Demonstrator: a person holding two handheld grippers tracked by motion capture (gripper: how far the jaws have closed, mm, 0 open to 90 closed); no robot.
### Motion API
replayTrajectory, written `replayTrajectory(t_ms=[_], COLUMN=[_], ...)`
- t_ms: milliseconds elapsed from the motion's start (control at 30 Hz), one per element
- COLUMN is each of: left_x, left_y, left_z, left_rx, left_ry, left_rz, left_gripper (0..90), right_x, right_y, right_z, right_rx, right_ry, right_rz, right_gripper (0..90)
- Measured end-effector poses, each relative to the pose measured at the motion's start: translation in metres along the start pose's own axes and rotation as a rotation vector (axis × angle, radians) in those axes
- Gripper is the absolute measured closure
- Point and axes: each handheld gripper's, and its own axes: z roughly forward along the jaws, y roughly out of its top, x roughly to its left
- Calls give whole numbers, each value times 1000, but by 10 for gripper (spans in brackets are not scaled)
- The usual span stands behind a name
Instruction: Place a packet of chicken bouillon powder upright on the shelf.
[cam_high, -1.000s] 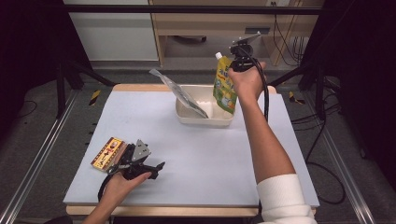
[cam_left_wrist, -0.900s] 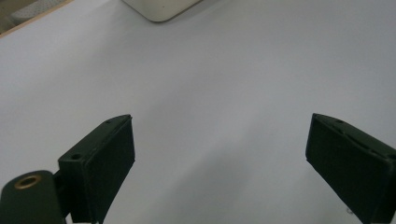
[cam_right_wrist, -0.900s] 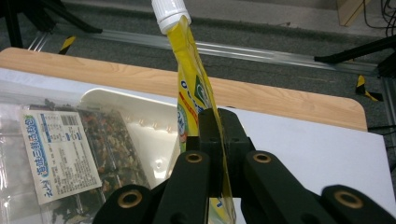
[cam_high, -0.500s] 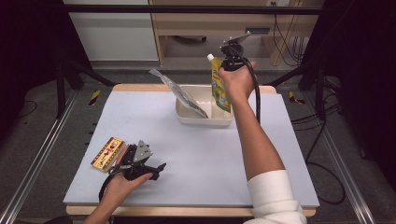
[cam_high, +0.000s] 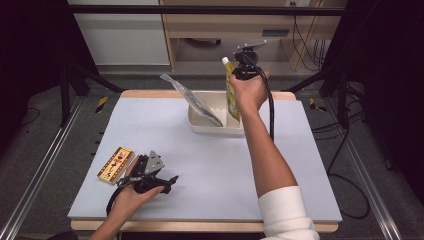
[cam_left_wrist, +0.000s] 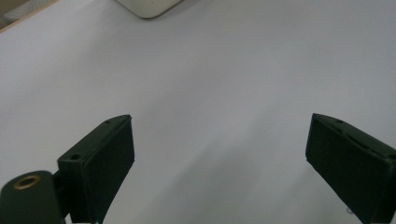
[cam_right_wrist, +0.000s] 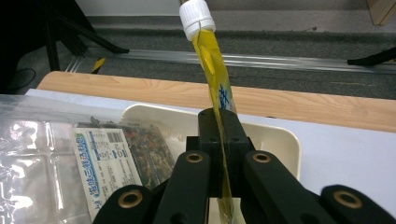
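The right claw (cam_high: 239, 80) is pinching a yellow pouch (cam_high: 232, 95) with a white screw cap (cam_high: 226, 61); in the right gripper view the two black jaws are pressed together on the thin edge of the pouch (cam_right_wrist: 219, 88), which stands upright between them with the cap (cam_right_wrist: 197, 17) on top. In the high view the pouch hangs over the right part of a cream tray (cam_high: 200, 125) at the far side of the tabletop (cam_high: 210, 165), and its lower end is inside the tray's rim (if it touches the bottom I cannot tell). A clear plastic bag (cam_high: 192, 100) with a printed label leans in the left part of the same tray (cam_right_wrist: 280, 135) and sticks out over its far-left corner; the right gripper view shows this bag (cam_right_wrist: 98, 158) just beside the pouch.

The left claw (cam_high: 150, 175) rests low on the near-left tabletop, with its jaws spread wide and nothing between them, as the left gripper view shows. Just beside it, to the left, lies a small flat packet (cam_high: 115, 164) with red and yellow print.
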Motion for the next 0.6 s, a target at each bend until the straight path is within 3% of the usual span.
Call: replayTrajectory(t_ms=[300, 600], left_x=[-1, -1], left_y=[0, 0], left_z=[1, 1], left_rx=[-2, 3], left_ry=[-2, 0], left_rz=[0, 6], left_gripper=[77, 77], right_x=[-1, -11], right_y=[-11, -18], right_z=[10, 11], right_rx=[-29, -77], right_ry=[24, 29], right_rz=[-6, -13], right_gripper=[900, 900])
